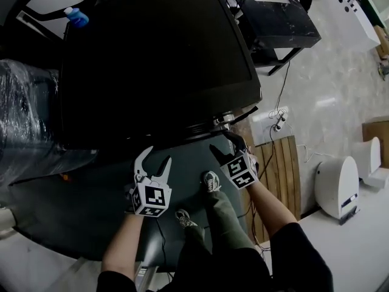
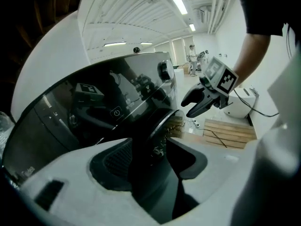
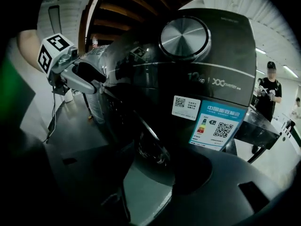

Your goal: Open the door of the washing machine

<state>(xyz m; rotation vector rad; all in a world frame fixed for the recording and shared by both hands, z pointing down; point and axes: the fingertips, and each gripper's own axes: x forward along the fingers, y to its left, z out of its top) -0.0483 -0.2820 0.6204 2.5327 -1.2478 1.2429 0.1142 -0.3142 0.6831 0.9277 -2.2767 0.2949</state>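
Your left gripper [image 1: 157, 155] hangs spread before the washing machine [image 1: 158, 59]. Your right gripper [image 1: 220, 141] is spread too, near the door [image 3: 150, 150].

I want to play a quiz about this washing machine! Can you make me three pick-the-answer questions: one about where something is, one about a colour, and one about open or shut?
1. Where is the round silver knob?
A) right above the blue label
B) down on the floor
C) up on the ceiling

2. What colour is the washing machine?
A) red
B) black
C) yellow

3. How do the jaws of the left gripper stand?
A) shut on a sock
B) shut with nothing in them
C) apart, holding nothing

Answers:
1 A: the right gripper view shows the knob on the front panel, over the label.
2 B: its top and front look black in every view.
3 C: the left gripper view shows a clear gap between them, with only the machine beyond.
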